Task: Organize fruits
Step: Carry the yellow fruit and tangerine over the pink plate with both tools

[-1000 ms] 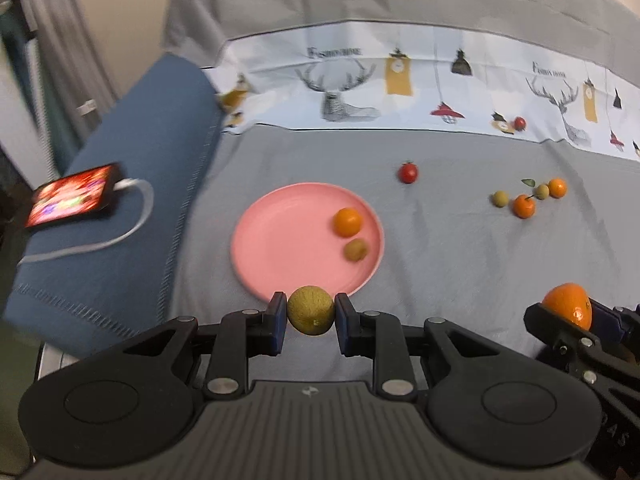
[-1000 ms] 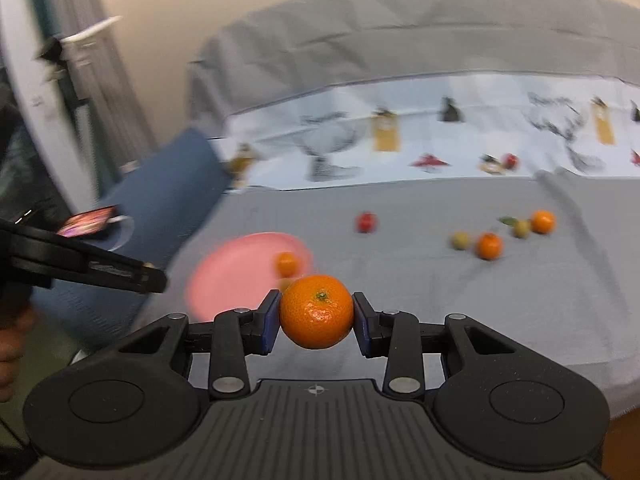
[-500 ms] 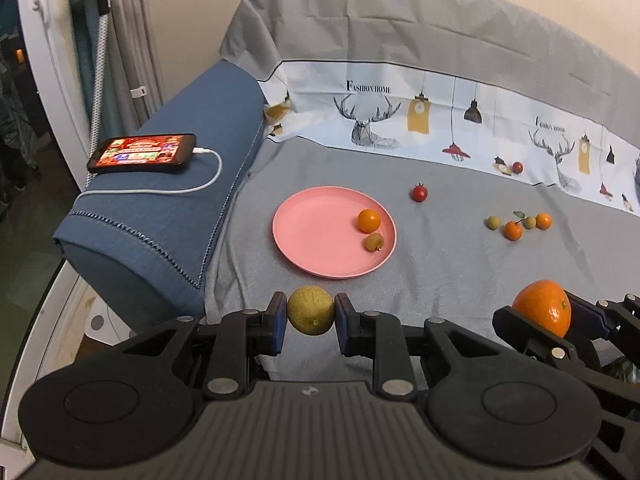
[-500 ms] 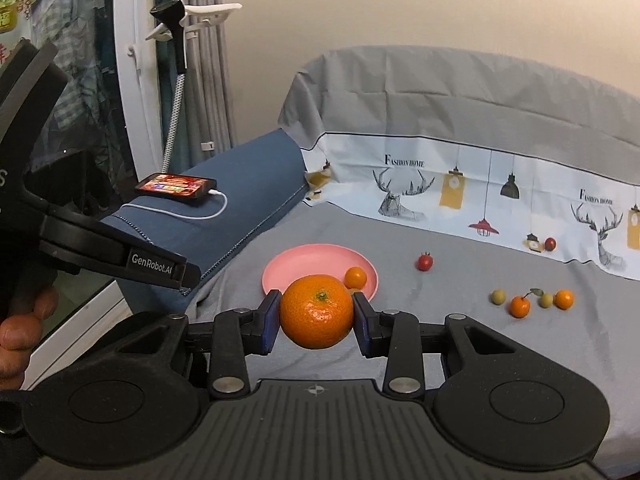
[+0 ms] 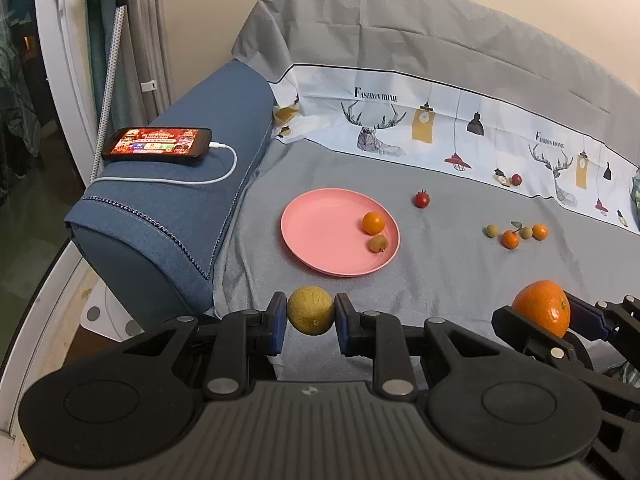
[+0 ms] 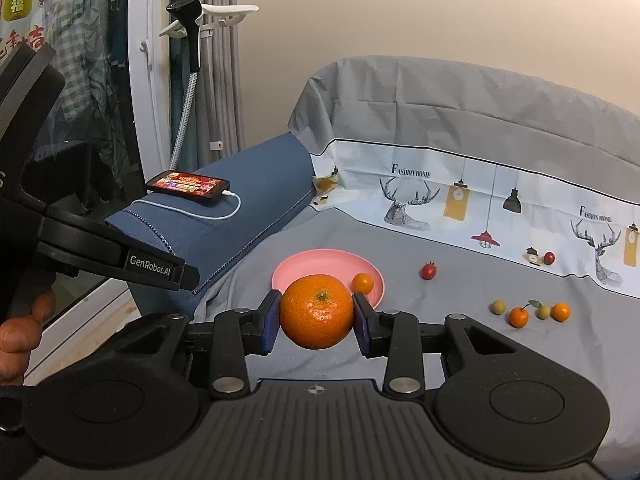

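My left gripper (image 5: 311,316) is shut on a yellow-green round fruit (image 5: 311,310), held above the sofa's front edge, short of the pink plate (image 5: 320,232). The plate holds a small orange fruit (image 5: 373,222) and a small yellowish fruit (image 5: 378,243). My right gripper (image 6: 316,316) is shut on a large mandarin (image 6: 316,311); it also shows at the right of the left wrist view (image 5: 542,312). A red cherry tomato (image 5: 421,199) and a cluster of small orange and green fruits (image 5: 514,234) lie on the grey cover.
A phone (image 5: 156,147) with a white charging cable (image 5: 224,172) lies on the blue armrest (image 5: 168,216) to the left. A patterned white cloth band (image 5: 440,132) runs along the sofa back. A phone holder stand (image 6: 192,40) and curtain stand at the left.
Both grippers have pulled back and up from the sofa, each still holding its fruit. The plate and loose fruits now look smaller and farther away.
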Motion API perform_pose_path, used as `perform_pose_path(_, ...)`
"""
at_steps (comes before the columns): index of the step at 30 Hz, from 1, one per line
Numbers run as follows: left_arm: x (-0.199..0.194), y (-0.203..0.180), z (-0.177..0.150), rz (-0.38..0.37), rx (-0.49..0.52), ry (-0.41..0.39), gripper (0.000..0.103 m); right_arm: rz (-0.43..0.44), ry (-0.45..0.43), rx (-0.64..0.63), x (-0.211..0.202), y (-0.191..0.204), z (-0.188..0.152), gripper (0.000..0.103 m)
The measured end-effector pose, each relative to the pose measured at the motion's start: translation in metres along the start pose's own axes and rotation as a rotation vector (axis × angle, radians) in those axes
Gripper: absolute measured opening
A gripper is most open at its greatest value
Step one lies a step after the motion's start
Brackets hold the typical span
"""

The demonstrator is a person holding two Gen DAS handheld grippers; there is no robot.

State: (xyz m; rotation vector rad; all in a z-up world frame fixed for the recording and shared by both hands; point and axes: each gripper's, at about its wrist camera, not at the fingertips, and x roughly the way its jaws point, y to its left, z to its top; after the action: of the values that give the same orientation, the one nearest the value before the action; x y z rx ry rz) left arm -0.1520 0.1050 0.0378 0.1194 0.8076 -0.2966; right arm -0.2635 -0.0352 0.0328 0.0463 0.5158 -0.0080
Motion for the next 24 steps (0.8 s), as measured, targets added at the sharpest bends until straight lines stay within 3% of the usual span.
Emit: perform_pose_path(24, 0.06, 0.018, 0.019, 0.009, -0.039, 0.104, 0.028, -0.017, 0.096, 0.01, 0.052, -0.011, 0.002, 0.039)
